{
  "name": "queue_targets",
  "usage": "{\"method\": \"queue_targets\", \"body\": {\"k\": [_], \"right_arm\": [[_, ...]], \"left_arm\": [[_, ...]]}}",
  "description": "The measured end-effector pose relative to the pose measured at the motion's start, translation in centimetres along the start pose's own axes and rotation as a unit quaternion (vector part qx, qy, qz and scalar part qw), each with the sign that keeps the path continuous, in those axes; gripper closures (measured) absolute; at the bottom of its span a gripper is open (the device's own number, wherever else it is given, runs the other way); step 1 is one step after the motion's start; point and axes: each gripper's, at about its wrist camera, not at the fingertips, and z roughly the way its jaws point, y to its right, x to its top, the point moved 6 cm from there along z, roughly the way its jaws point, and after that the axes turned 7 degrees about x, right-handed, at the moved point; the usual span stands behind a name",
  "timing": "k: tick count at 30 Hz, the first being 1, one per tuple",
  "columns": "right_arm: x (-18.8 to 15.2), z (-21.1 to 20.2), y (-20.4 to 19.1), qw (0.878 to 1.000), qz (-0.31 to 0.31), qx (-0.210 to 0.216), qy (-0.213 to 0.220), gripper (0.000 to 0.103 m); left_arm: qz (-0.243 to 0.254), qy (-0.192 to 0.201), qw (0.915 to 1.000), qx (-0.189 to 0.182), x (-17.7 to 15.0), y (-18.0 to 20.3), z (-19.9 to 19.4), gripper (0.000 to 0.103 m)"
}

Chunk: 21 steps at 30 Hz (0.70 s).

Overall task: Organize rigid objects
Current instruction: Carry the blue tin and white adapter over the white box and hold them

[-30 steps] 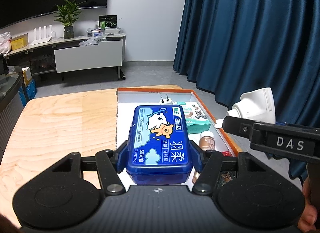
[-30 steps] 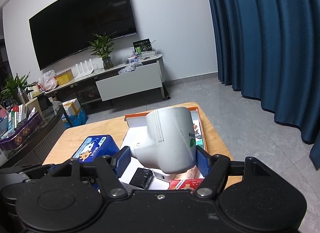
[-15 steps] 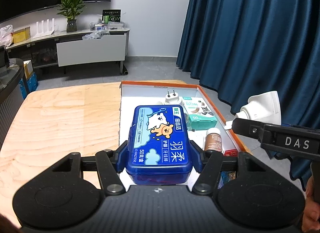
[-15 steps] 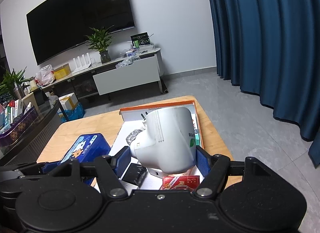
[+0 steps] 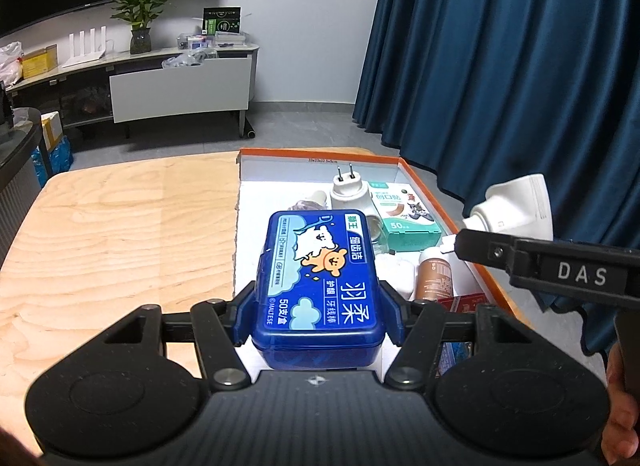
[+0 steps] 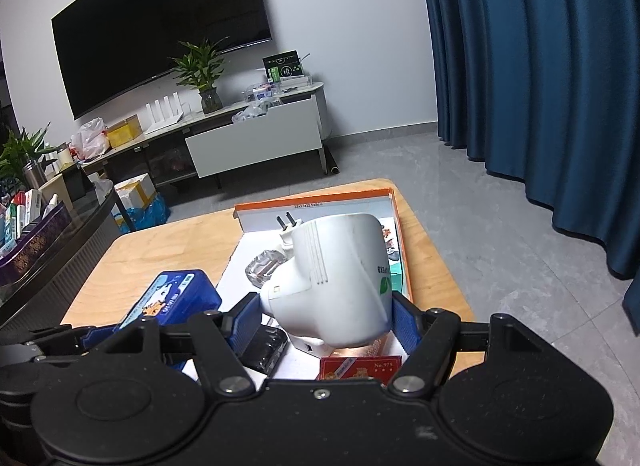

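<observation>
My left gripper [image 5: 318, 316] is shut on a blue plastic box [image 5: 320, 278] with a cartoon label and holds it above the near end of an orange-rimmed tray [image 5: 424, 185]. My right gripper [image 6: 324, 320] is shut on a white plastic device [image 6: 340, 278] and holds it above the same tray [image 6: 320, 201]. The white device [image 5: 516, 205] and the right gripper's arm show at the right of the left wrist view. The blue box [image 6: 172, 298] shows at the left of the right wrist view.
In the tray lie a white plug adapter [image 5: 348, 189], a teal bandage box [image 5: 404, 217], a brown bottle [image 5: 434, 274], a clear glass bottle [image 6: 266, 270], a black object [image 6: 266, 350] and a red box [image 6: 360, 366]. The wooden table [image 5: 120, 225] extends left.
Both grippers have lifted and drawn back a little with their loads, so more of the tray's contents shows. Neither grip has changed.
</observation>
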Motion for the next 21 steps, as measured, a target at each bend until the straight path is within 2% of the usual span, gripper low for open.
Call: {"method": "queue_targets", "body": {"k": [21], "right_arm": [[-0.16, 0.98, 0.06, 1.000, -0.006, 0.002, -0.013, 0.022]], "left_arm": [[0.003, 0.000, 1.0000, -0.005, -0.28, -0.05, 0.48, 0.041]]}}
